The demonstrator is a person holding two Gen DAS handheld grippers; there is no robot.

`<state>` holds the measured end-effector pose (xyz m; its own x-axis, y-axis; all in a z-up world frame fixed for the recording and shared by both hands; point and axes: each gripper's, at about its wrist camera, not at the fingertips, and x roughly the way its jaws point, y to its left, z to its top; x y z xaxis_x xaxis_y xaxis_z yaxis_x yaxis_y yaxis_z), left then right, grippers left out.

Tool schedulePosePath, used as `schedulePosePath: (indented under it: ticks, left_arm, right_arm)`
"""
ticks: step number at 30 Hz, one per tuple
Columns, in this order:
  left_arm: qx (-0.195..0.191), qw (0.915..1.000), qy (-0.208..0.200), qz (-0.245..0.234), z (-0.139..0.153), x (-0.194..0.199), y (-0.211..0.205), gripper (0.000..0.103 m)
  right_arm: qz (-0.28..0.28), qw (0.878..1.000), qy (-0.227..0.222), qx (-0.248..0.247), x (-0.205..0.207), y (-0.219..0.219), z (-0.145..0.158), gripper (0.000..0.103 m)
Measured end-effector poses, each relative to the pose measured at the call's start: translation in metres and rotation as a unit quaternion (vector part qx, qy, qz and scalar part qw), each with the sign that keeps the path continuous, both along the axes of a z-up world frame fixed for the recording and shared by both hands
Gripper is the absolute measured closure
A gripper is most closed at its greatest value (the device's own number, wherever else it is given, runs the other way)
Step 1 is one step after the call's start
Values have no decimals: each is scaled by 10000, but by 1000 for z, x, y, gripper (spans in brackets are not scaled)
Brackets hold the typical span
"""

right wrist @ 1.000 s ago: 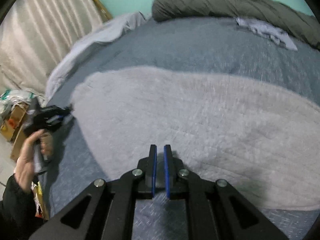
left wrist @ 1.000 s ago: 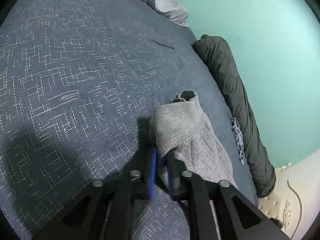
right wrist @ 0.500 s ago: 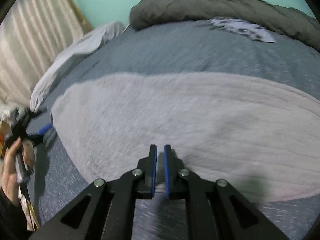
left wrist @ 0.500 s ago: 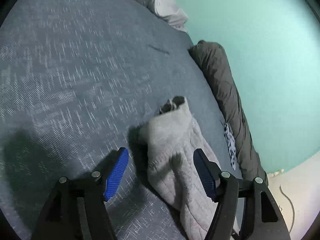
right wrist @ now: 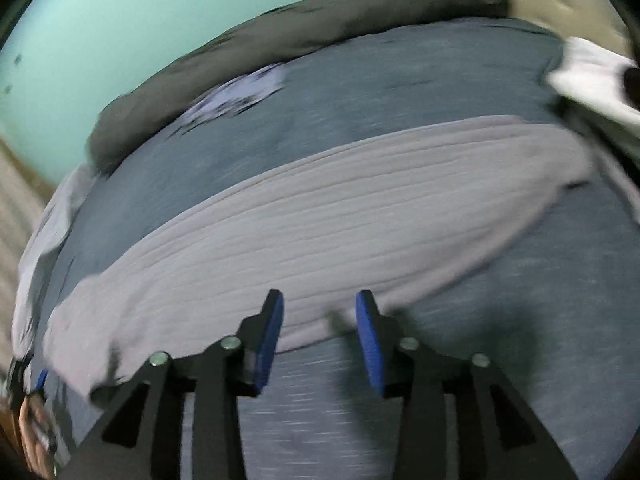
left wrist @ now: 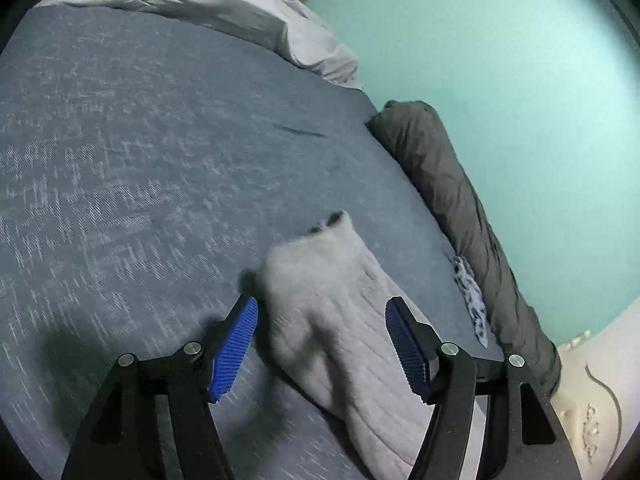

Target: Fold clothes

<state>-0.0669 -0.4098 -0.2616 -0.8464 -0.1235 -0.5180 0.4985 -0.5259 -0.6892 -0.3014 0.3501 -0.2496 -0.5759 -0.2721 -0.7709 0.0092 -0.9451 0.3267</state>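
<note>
A grey quilted garment [left wrist: 344,320] is laid out flat in a long band across the blue-grey bedcover [left wrist: 140,160], well apart from the dark rolled blanket [left wrist: 460,208] at the turquoise wall [left wrist: 520,80]. The left gripper [left wrist: 320,344] is seen spread wide, its blue pads [left wrist: 234,348] standing either side of the garment's narrow end with nothing clamped. The right gripper [right wrist: 320,336] is seen parted to a moderate gap at the garment's near edge [right wrist: 320,240], nothing held between its pads [right wrist: 270,340]. A pale pillow [left wrist: 208,4] is noted at the bed's far end. The right view is blurred.
</note>
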Motion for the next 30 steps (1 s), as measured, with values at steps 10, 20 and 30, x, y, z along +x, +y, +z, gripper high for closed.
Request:
schedulePosePath:
  ticks: [10, 20, 30]
  left_arm:
    - [-348, 9984, -40, -450, 12, -36, 44, 33]
    - [-592, 9966, -67, -563, 15, -49, 64, 33]
    - [-670, 9960, -138, -569, 12, -52, 69, 33]
  right_arm:
    - [-1215, 9912, -347, -384, -26, 107, -21, 42]
    - [-1714, 9807, -314, -885, -52, 156, -41, 41]
    - [-1817, 9783, -89, -987, -70, 162, -49, 41]
